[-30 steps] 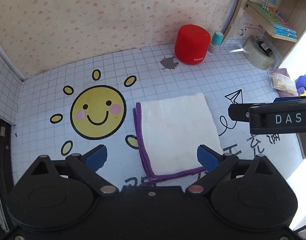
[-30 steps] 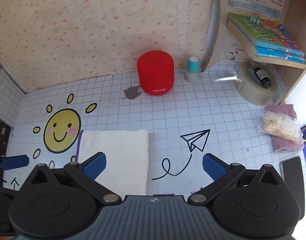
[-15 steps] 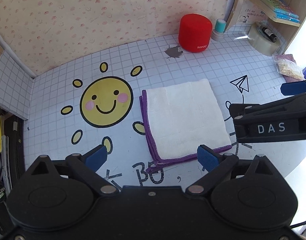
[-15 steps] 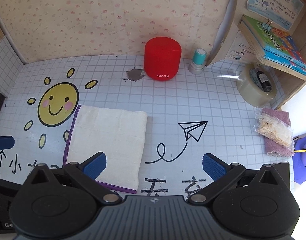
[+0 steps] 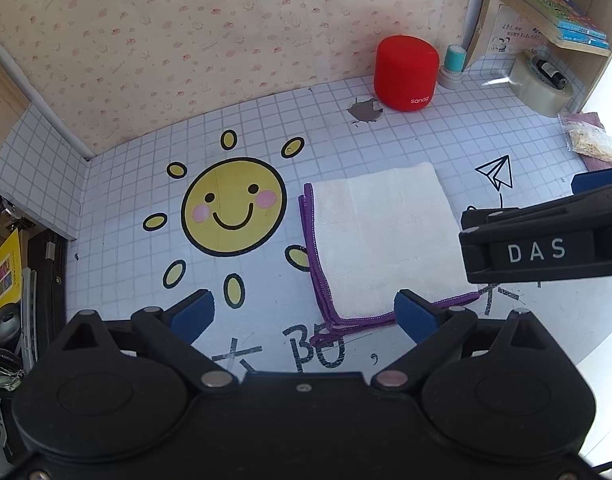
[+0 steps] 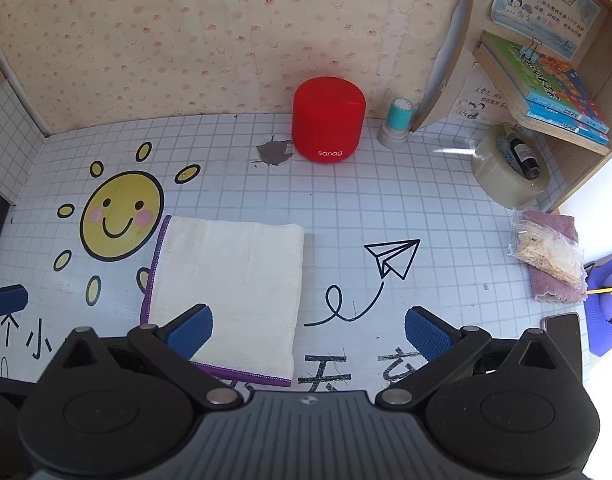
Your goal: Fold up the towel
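Observation:
A cream towel with purple edging (image 5: 381, 240) lies folded flat on the white grid table, to the right of the yellow sun drawing (image 5: 234, 212). It also shows in the right wrist view (image 6: 230, 280). My left gripper (image 5: 304, 314) is open and empty, held above the table near the towel's front left corner. My right gripper (image 6: 307, 326) is open and empty, above the towel's front right edge. The right gripper's body marked DAS (image 5: 545, 240) shows at the right of the left wrist view. A blue left fingertip (image 6: 6, 300) shows at the left edge of the right wrist view.
A red speaker (image 6: 327, 120) stands at the back by the wall, with a teal stamp (image 6: 397, 122) beside it. A tape roll (image 6: 505, 172) and a shelf with books (image 6: 553, 80) are at the right. A snack bag on a pink cloth (image 6: 549, 256) lies near the right edge.
Both grippers have risen and pulled back from the towel, so more of the table shows. The towel has stayed folded and flat. Both grippers have stayed open.

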`<state>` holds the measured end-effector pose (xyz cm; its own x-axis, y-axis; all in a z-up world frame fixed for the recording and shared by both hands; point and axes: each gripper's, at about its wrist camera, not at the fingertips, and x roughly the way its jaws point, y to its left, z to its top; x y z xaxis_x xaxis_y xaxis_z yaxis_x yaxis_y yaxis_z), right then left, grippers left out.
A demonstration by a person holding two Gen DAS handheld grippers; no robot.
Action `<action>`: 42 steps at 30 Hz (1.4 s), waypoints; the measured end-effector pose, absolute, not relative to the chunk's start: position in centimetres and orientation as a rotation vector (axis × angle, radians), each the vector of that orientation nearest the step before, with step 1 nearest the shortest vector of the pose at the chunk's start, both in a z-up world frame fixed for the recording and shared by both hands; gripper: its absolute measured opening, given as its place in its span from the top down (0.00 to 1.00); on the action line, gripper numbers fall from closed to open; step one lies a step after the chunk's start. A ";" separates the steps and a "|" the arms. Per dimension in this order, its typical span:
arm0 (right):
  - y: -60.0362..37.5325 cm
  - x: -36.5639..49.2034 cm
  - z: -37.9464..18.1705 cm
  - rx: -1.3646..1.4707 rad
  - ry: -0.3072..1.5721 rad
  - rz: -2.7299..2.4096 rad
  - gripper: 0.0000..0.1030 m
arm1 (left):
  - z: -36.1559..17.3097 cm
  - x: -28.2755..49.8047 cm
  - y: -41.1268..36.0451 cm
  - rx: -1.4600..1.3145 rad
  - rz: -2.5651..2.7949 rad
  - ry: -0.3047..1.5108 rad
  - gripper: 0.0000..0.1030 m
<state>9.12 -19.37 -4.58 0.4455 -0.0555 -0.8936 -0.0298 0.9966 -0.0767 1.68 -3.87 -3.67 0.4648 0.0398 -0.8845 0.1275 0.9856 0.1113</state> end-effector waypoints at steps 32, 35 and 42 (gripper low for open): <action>-24.2 9.0 -4.6 -0.103 1.099 0.044 0.00 | -4.6 3.9 -8.0 0.004 -0.148 1.069 0.06; -24.2 9.2 -4.8 -0.106 1.094 0.062 0.00 | -4.8 4.2 -7.7 -0.020 -0.074 1.074 0.06; -23.9 9.9 -5.5 -0.116 1.105 0.092 0.00 | -5.6 4.0 -8.4 0.014 0.016 1.085 0.06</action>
